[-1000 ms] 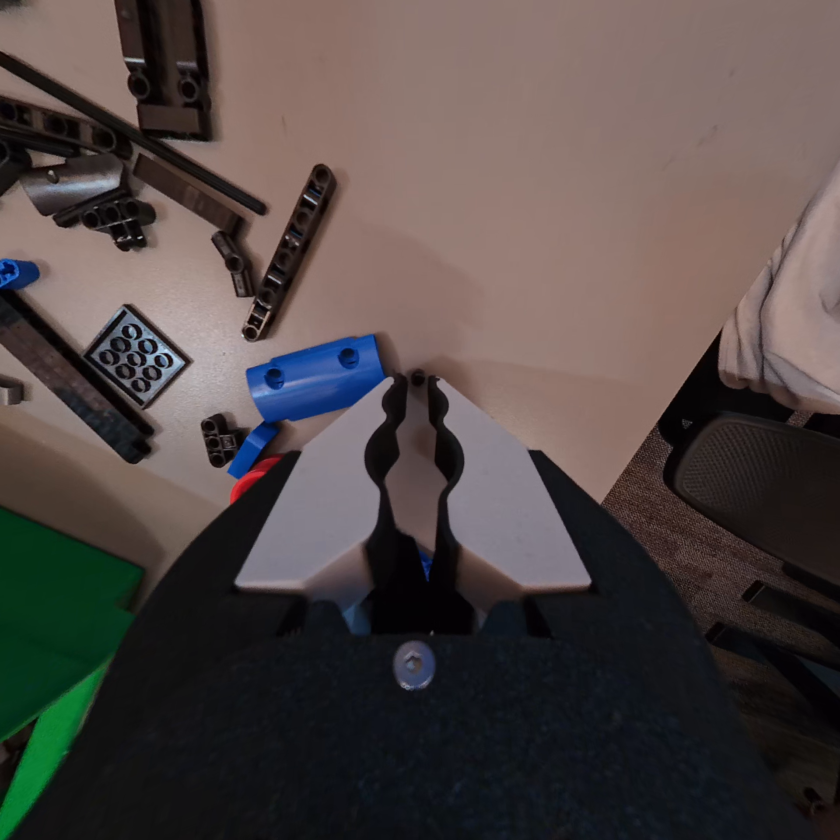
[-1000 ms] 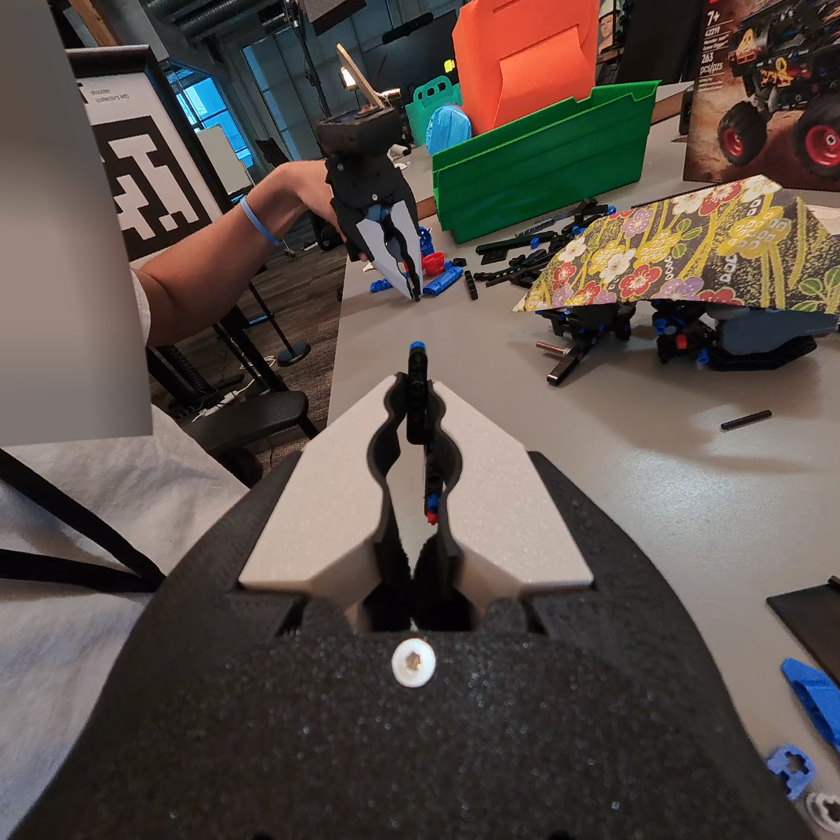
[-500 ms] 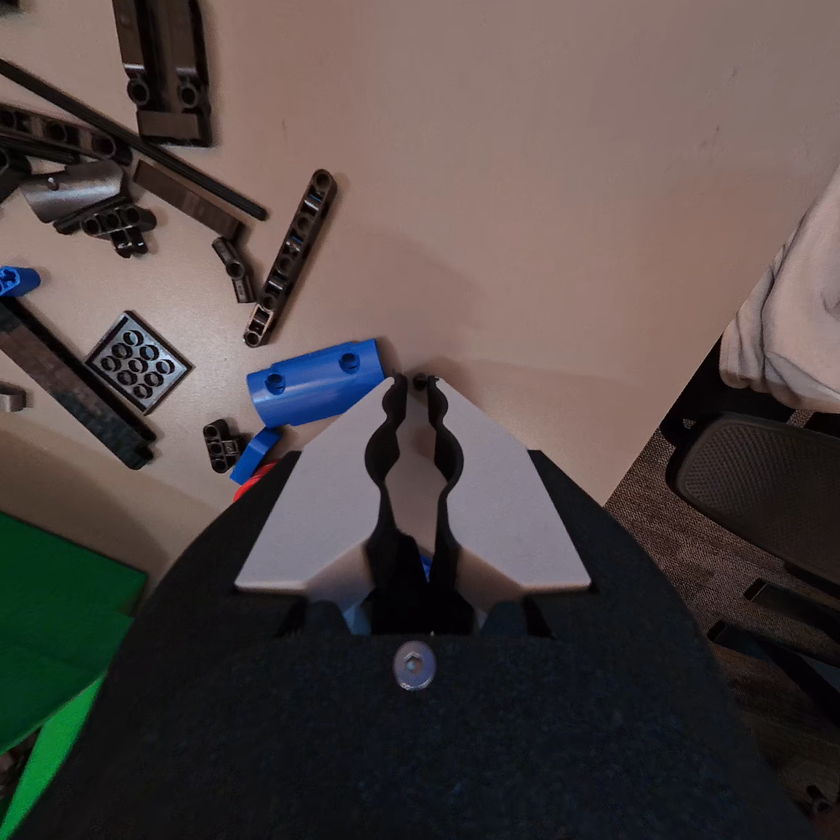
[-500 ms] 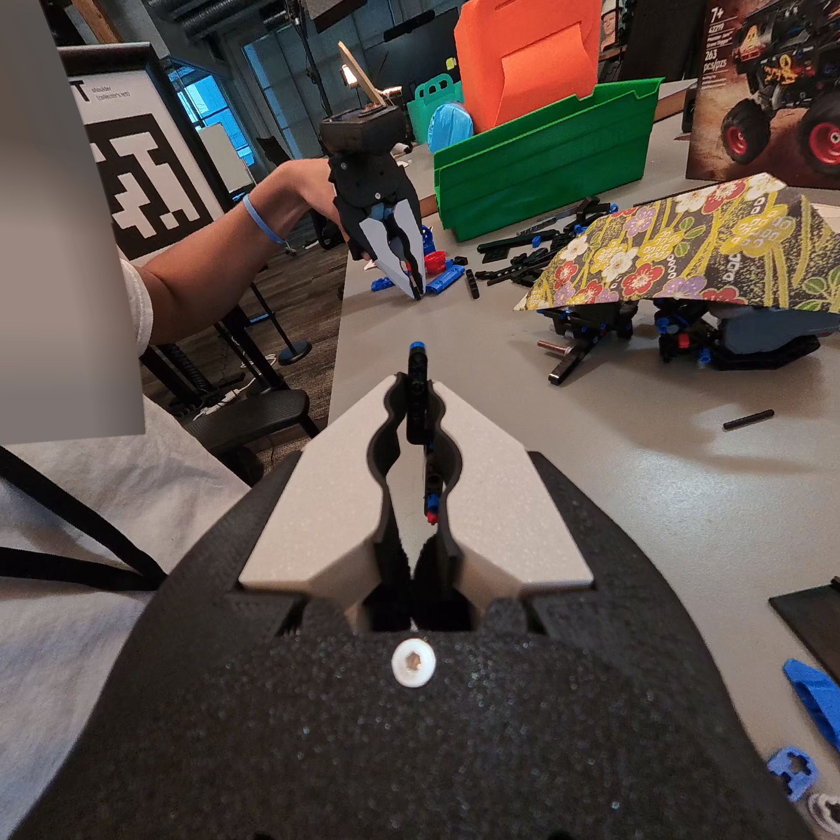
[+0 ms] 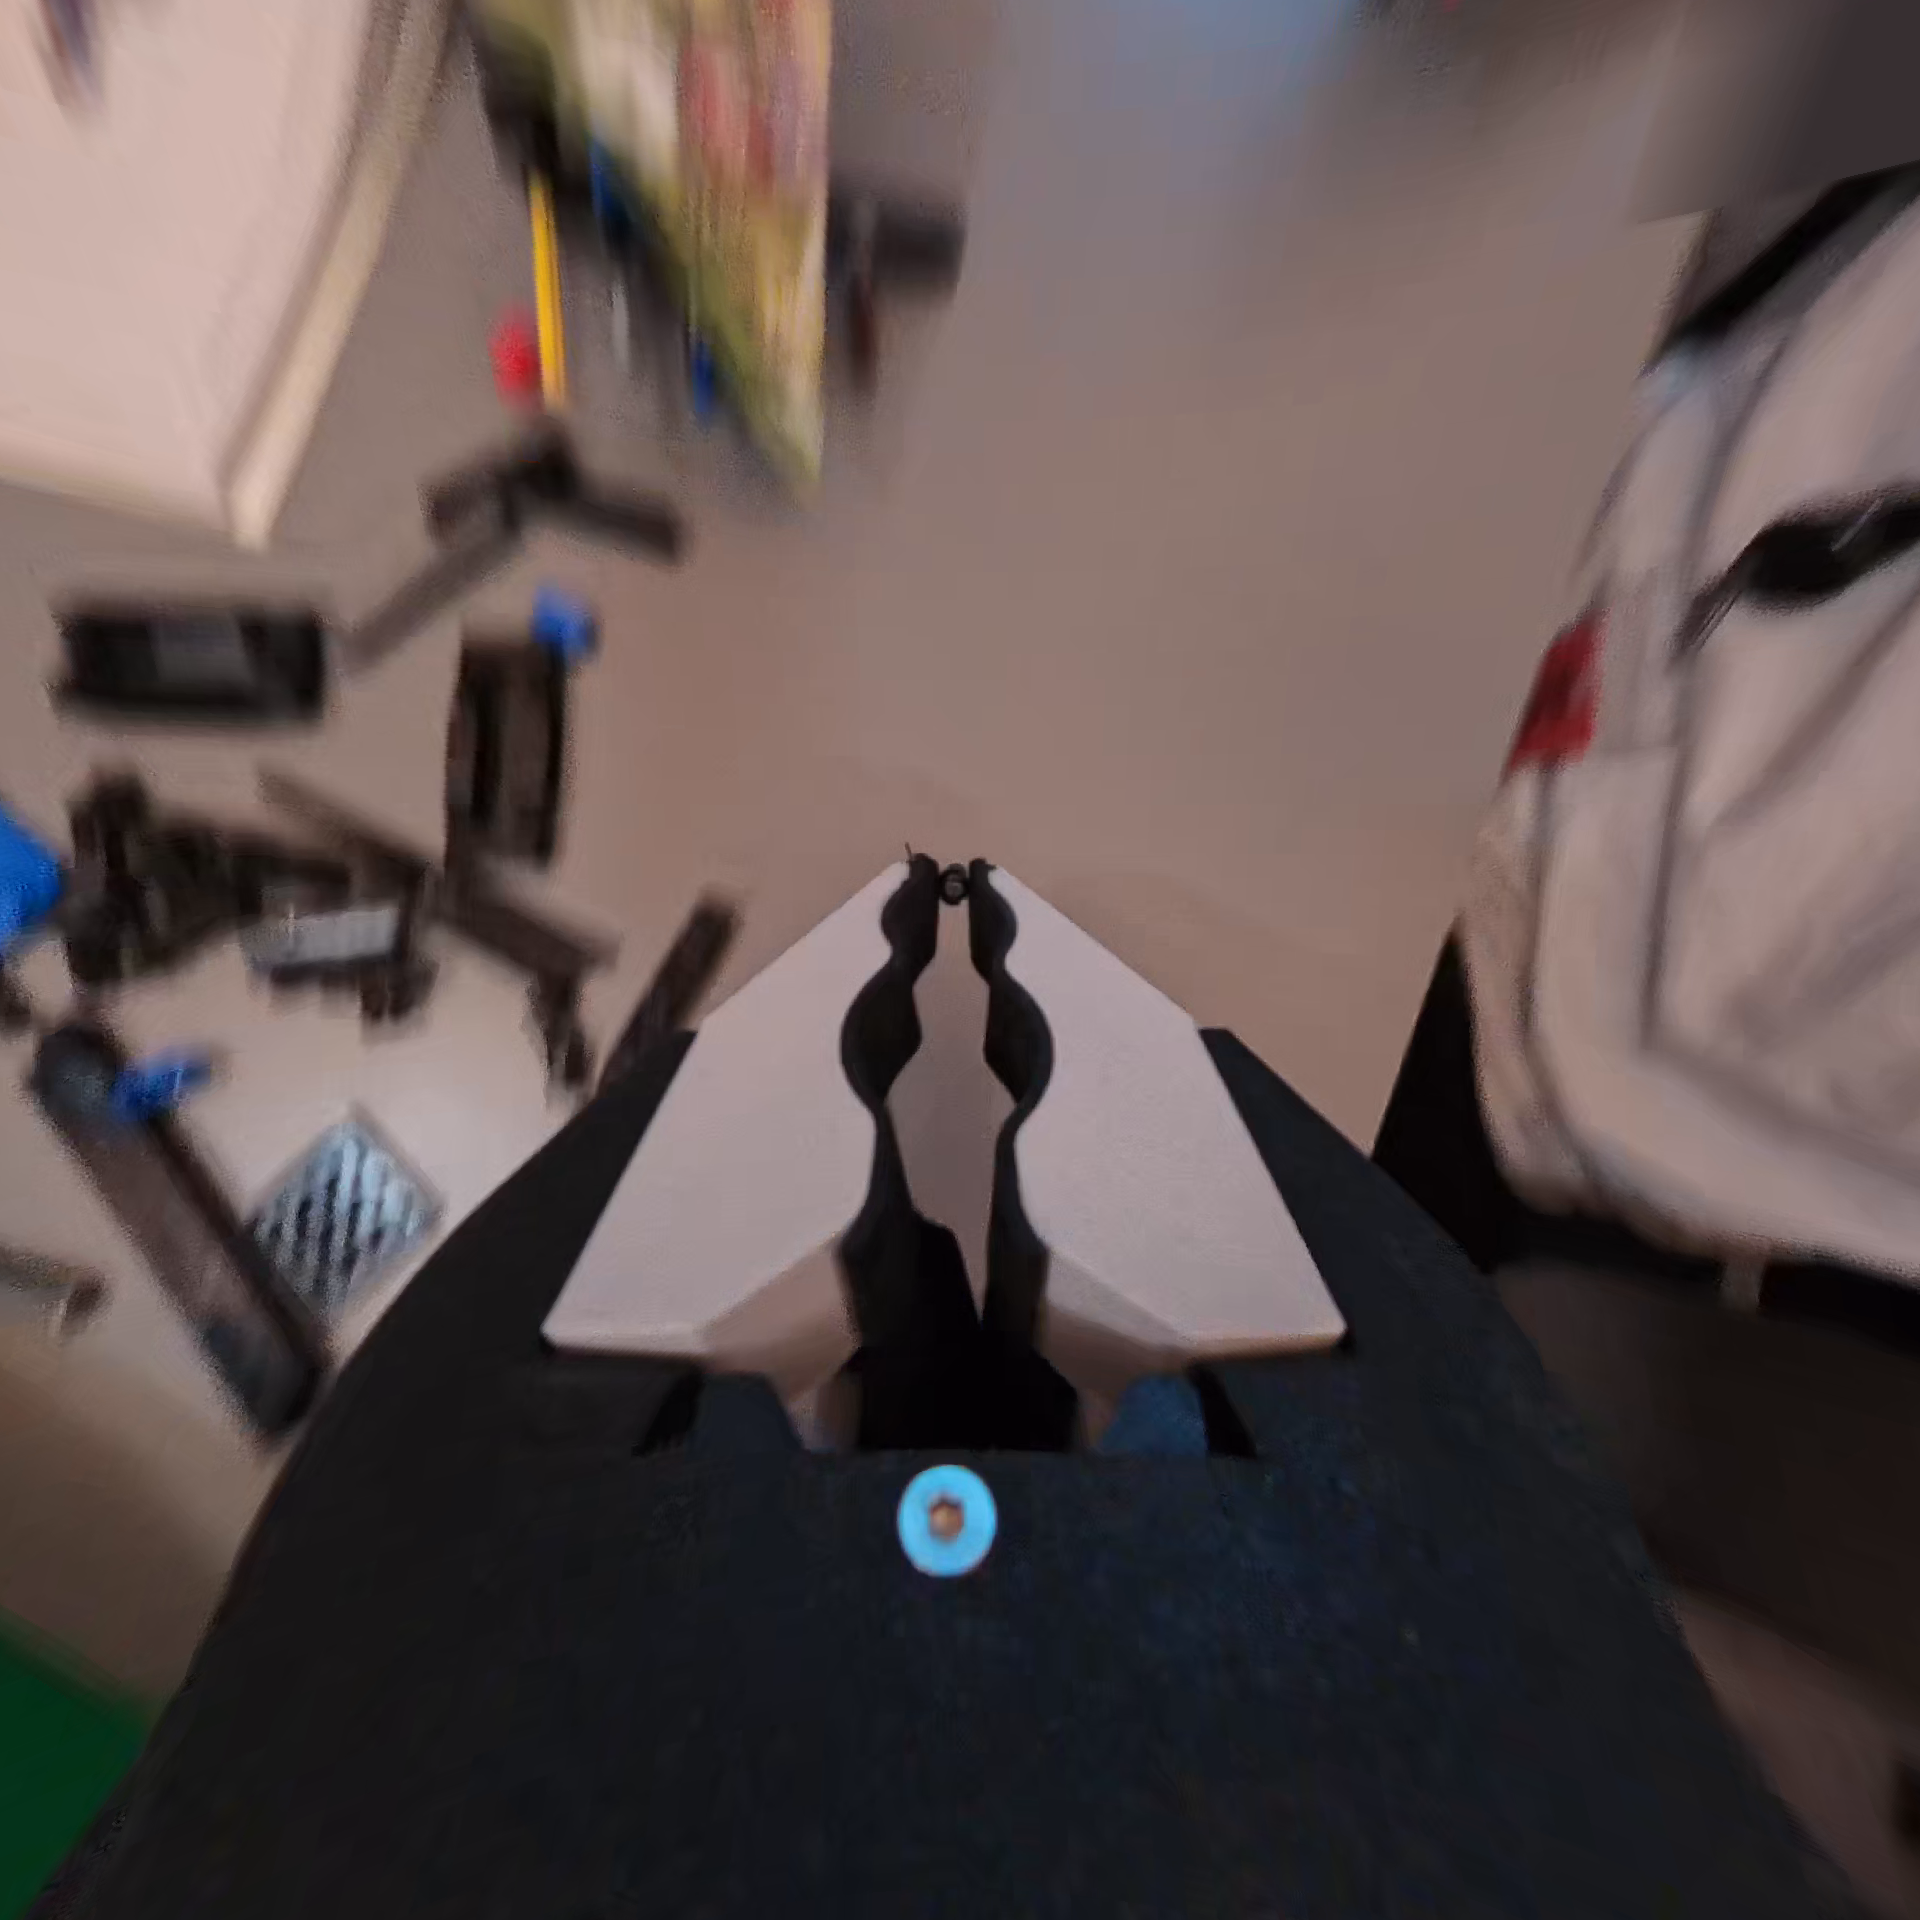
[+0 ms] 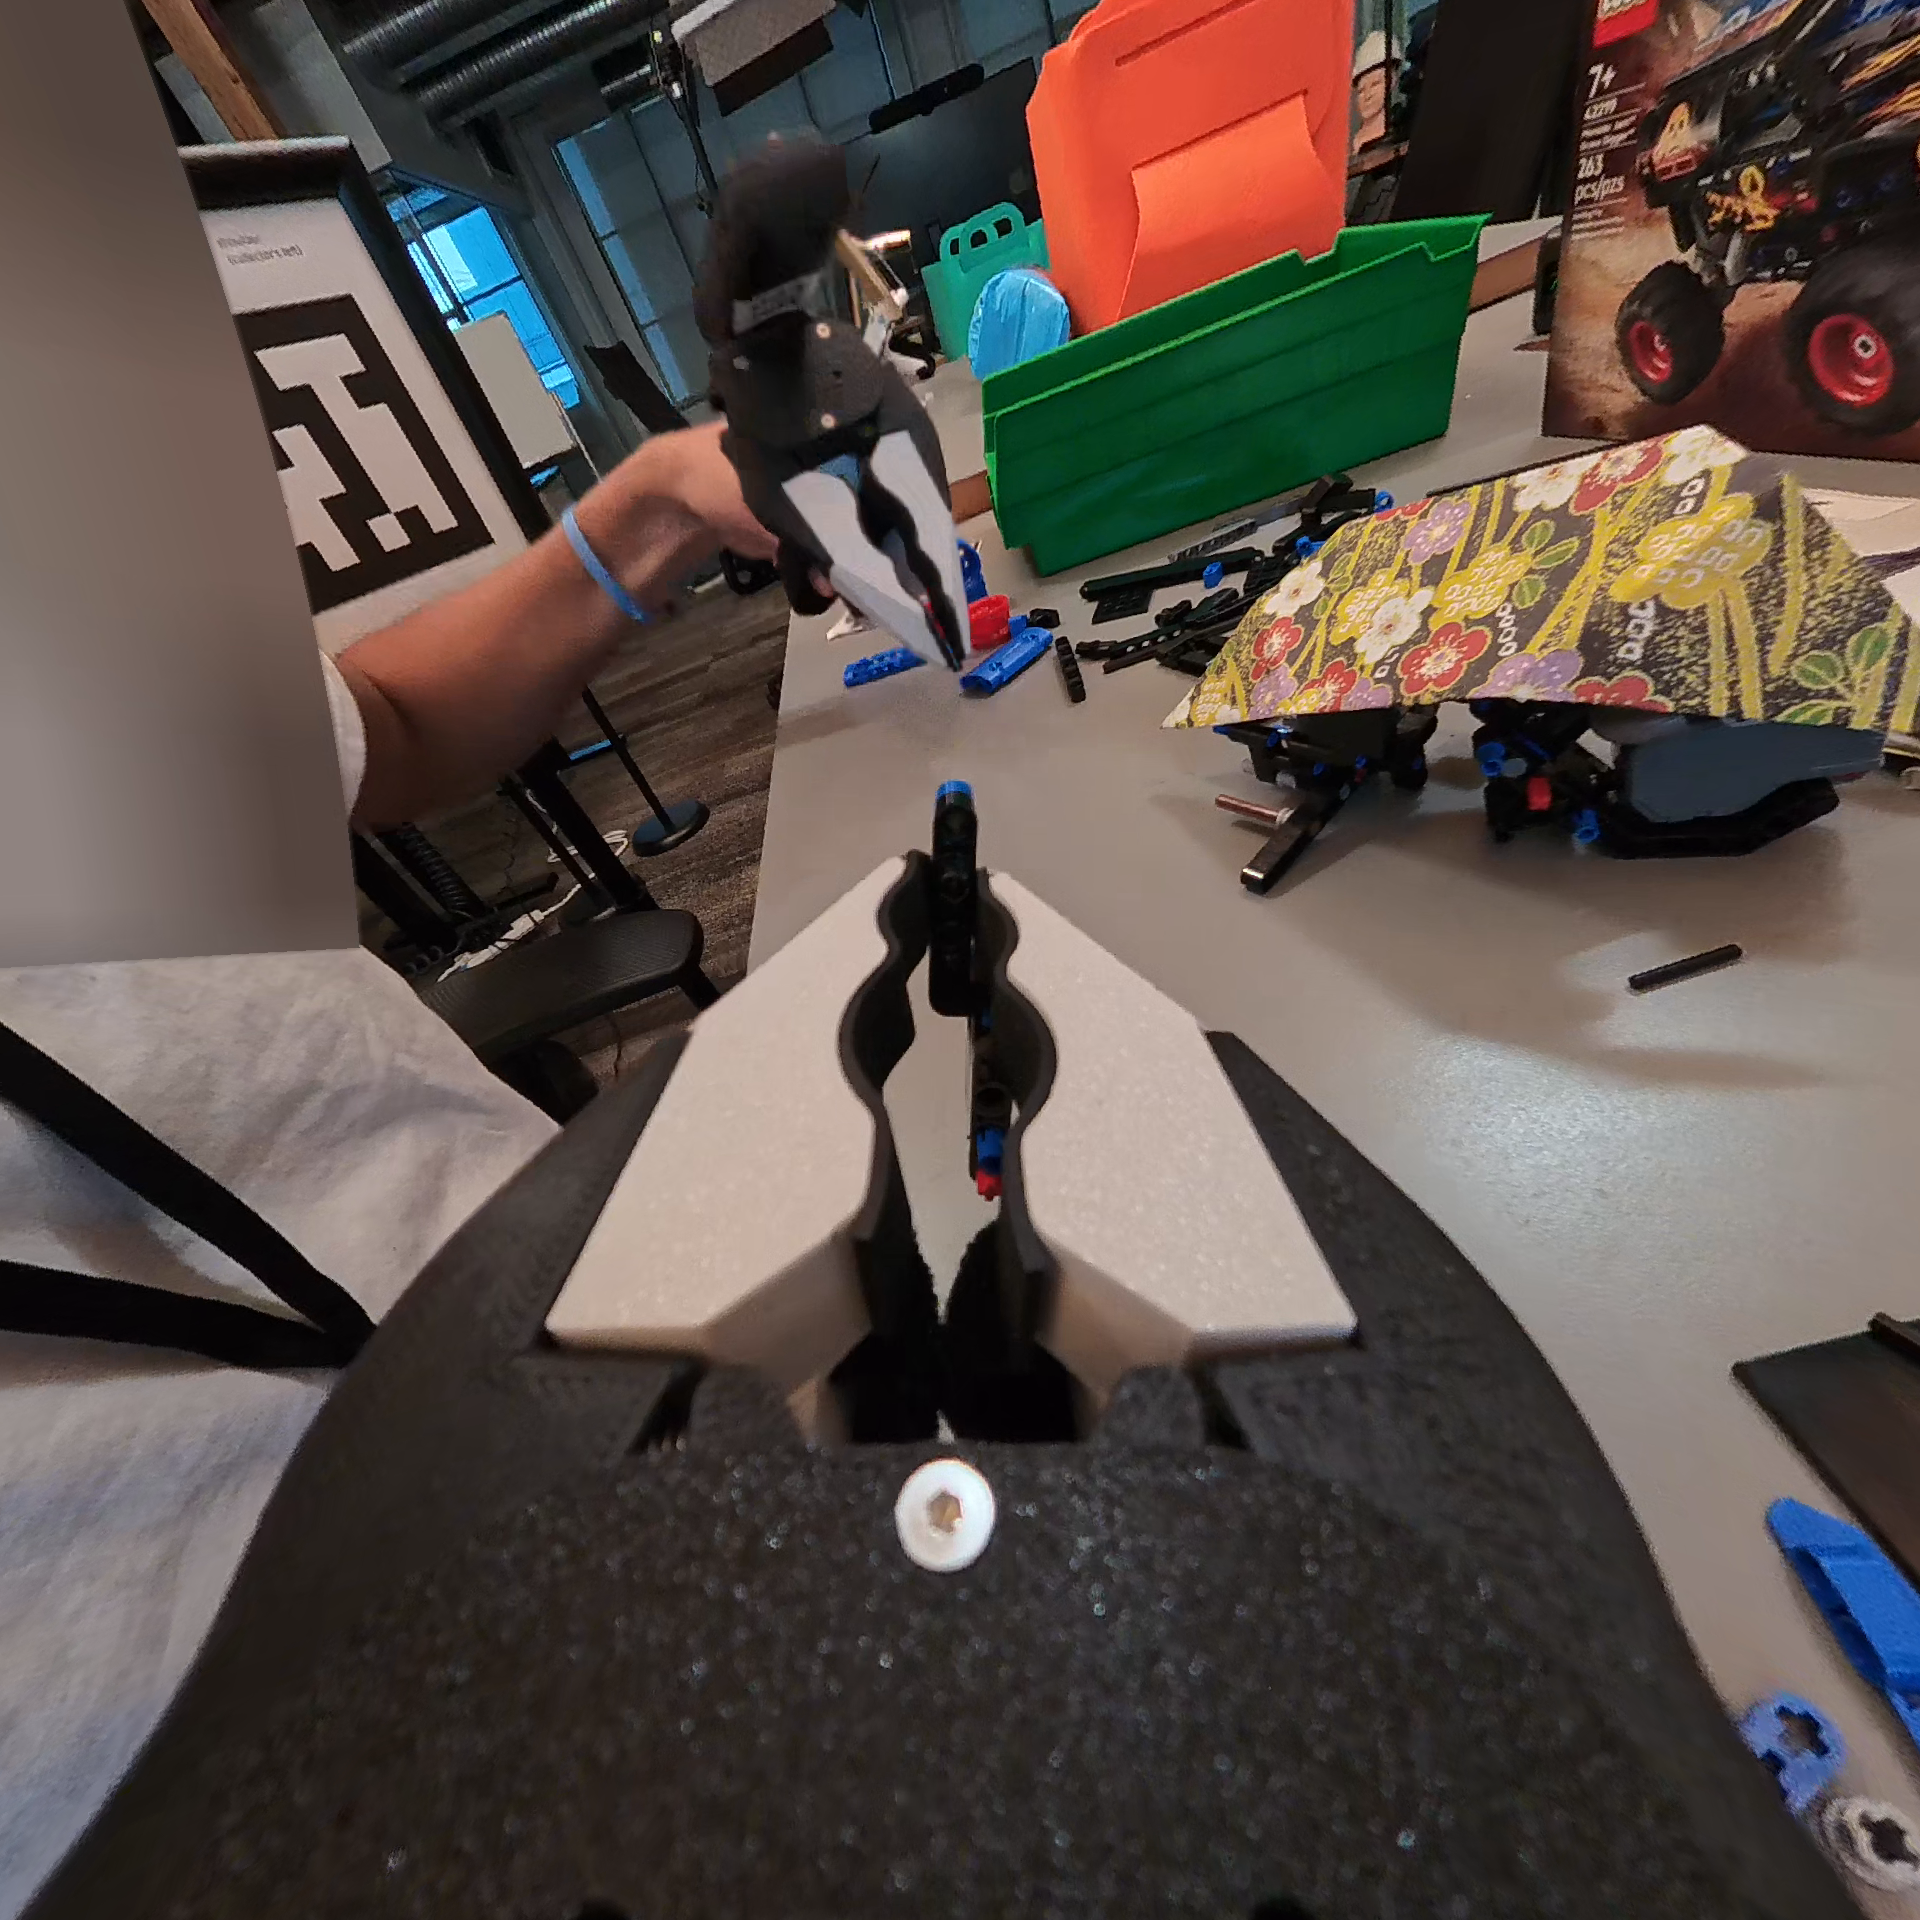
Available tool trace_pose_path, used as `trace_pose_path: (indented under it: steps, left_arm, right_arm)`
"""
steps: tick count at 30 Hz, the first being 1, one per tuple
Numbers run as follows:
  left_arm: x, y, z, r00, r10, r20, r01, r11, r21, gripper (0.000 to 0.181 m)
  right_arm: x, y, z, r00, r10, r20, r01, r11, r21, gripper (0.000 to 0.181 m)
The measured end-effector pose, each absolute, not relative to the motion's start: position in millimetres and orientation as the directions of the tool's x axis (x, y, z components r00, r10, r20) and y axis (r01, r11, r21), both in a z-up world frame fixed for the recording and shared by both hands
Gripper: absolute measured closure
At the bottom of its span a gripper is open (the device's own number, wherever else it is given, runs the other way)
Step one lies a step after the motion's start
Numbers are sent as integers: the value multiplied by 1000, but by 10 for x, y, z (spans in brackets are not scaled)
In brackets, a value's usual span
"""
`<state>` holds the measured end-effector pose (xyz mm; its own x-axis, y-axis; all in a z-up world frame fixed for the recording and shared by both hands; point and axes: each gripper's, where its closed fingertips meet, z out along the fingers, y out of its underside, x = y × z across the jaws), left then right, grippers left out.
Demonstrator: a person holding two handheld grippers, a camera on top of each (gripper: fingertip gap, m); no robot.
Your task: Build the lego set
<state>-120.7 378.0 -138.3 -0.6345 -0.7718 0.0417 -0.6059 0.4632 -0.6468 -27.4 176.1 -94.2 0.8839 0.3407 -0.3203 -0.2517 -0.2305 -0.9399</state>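
tools hold parts ready for joining: left tool (image 5: 951, 883) pinches a tiny black pin (image 5: 953, 884), right tool (image 6: 951, 883) clamps a black beam (image 6: 956, 894) over the table's (image 6: 1455, 1091) near edge.

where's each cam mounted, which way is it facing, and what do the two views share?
Left wrist view: on the left gripper, facing down onto the table, blurred; its fingers pinch a small black pin.
Right wrist view: on the right gripper, facing across the table; fingers clamp a black beam; forearm visible.
Shared: floral sheet, loose parts.

left gripper (image 5: 951, 883) lifted off the table (image 6: 1299, 1039), swung away from the blue piece (image 6: 1006, 661), small black pin (image 5: 952, 884) pinched
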Motion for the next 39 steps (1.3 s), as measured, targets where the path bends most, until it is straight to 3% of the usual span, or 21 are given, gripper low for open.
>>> trace_pose_path:
  steps: [2,4,9,13,22,39]
  left_arm:
    - [-987,3271,-1028,-676,-730,101,-456,307,-836,178]
    - [-853,2778,-741,-722,-674,156,-315,119,-942,178]
    - [-512,2126,-481,-745,-594,303,-187,-251,-950,179]
    - [-416,1961,-540,-758,-542,364,-234,-294,-927,179]
    - [-335,1827,-448,-737,-513,440,-237,-414,-879,178]
    - [-326,1778,-552,-721,-513,467,-247,-439,-864,178]
  right_arm:
    - [-248,1761,-892,875,344,-341,-282,-209,-936,175]
    - [-233,1763,-777,836,374,-402,-365,-168,-916,175]
    - [-385,1797,-594,651,512,-561,-562,-173,-809,175]
    - [-436,1812,-574,580,546,-605,-617,-191,-763,175]
    - [-438,1846,-603,597,533,-600,-606,-191,-772,175]
    - [-397,1855,-628,640,503,-581,-581,-178,-794,175]
